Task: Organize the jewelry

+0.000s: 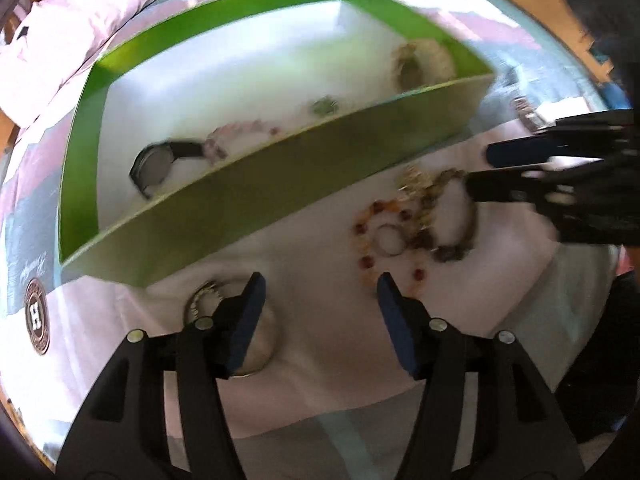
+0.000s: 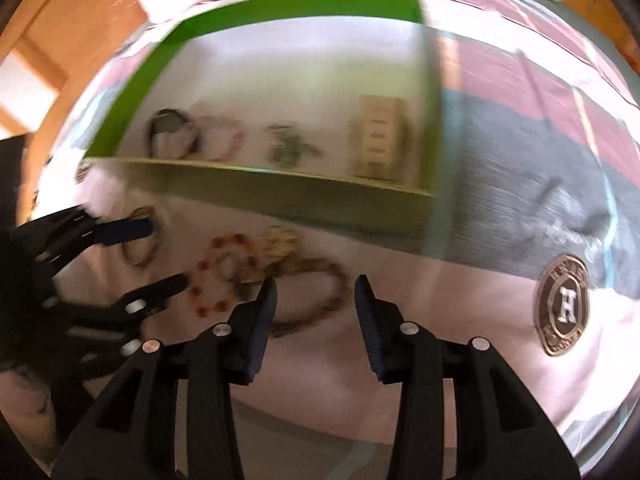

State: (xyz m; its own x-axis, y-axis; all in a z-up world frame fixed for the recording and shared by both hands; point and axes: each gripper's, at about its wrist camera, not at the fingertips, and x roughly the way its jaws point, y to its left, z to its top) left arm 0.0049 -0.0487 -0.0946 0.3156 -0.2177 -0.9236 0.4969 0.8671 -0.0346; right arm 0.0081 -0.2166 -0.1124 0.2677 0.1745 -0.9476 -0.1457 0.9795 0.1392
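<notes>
Left gripper [image 1: 320, 284]: jaws spread, holding nothing; a metal bangle [image 1: 256, 344] lies under its left finger.
Right gripper [image 2: 316, 286]: jaws parted, empty, over a brown beaded bracelet [image 2: 320, 312].
Beyond the jaws: amber-and-red bead bracelet [image 1: 384, 252], gold trinket [image 2: 282, 242], all loose on pale cloth [image 1: 320, 380].
Farther out: green cardboard box [image 1: 240, 196], white inside, holding a black watch [image 1: 154, 166], pink bracelet [image 2: 222, 140] and a wide gold band [image 2: 380, 144].

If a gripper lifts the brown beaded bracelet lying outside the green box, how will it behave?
The brown beaded bracelet is probably floppy: its loop lies unevenly on the cloth. It touches the gold piece and may drag it. Round beads could slip from the pads.
</notes>
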